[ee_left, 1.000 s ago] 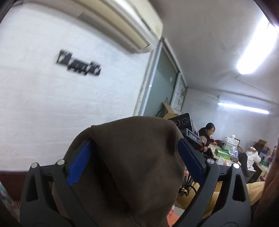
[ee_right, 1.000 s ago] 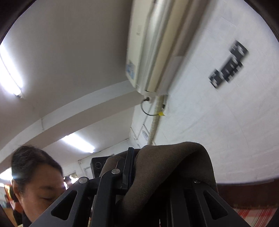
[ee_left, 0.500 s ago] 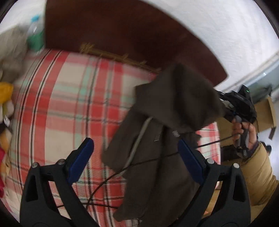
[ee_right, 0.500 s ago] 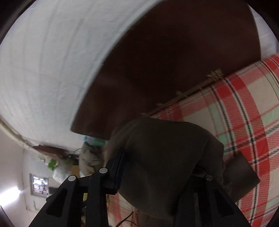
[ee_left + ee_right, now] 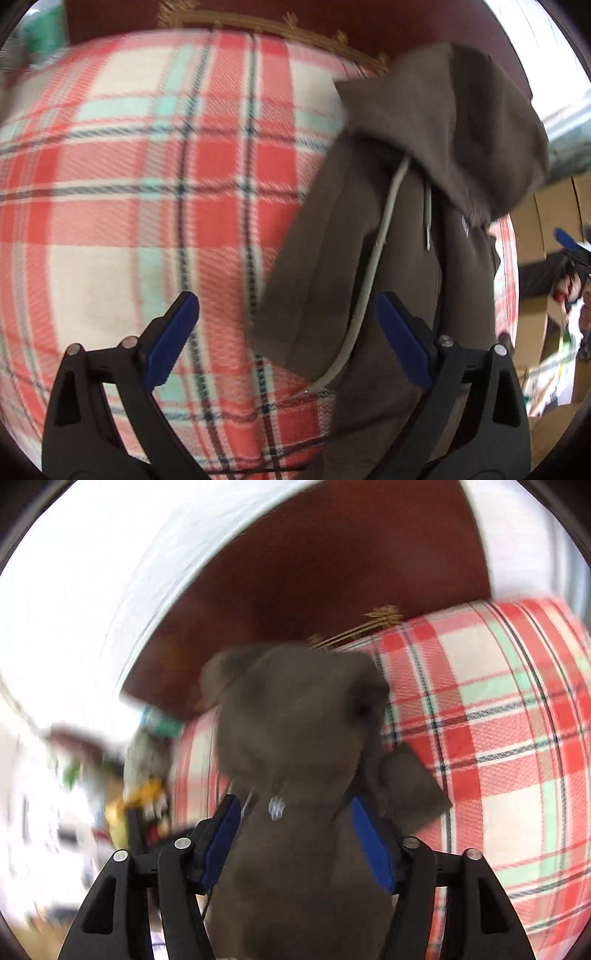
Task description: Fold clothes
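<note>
The left gripper (image 5: pixel 286 334) hangs over the plaid bed (image 5: pixel 129 206), fingers spread wide and holding nothing, likely clear of the cloth to pick a fold point. One brown hoodie (image 5: pixel 399 229) lies toward the bed's right edge, its hood near the headboard (image 5: pixel 332 18), one pale drawstring (image 5: pixel 373 254) showing. The right gripper (image 5: pixel 295 834) has just been opening; the hoodie sits between its fingers, seemingly released.

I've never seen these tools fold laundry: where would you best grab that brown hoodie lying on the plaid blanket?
Probably by the hoodie's near left edge, a free flap lying raised on the plaid blanket. The open left gripper could come at it from above and the left, clear of the pale drawstring.
</note>
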### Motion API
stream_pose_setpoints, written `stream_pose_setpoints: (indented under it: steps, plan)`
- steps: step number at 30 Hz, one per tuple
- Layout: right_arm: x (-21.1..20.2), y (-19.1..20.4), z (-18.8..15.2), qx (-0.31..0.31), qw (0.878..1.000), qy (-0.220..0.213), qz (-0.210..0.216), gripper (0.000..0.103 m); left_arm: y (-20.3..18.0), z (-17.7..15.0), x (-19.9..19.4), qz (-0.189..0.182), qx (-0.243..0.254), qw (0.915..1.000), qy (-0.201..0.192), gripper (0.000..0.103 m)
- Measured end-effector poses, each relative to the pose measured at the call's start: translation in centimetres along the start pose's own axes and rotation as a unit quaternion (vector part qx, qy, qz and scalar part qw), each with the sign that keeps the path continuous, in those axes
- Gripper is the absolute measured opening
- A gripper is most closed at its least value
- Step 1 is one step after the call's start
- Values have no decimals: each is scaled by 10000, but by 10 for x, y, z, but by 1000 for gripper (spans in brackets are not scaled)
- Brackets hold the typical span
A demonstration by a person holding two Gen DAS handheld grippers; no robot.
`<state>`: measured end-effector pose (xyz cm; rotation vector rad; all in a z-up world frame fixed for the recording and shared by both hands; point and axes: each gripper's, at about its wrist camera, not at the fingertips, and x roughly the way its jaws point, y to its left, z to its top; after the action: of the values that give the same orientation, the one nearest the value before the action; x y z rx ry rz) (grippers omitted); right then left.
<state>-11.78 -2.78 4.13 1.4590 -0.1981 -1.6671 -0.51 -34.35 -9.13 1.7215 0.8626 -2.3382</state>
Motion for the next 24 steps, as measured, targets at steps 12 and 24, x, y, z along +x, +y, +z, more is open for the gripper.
stream_pose_setpoints:
  steps: [12,24]
  plan:
    - [122,60,-161,641,9740,2056,706,82,-6,0,12,-880,360,9943,481,36]
    - [124,39,-175,1063,9902,901,-101,12,-21,5,-11,-1956,-247,9797,376,14]
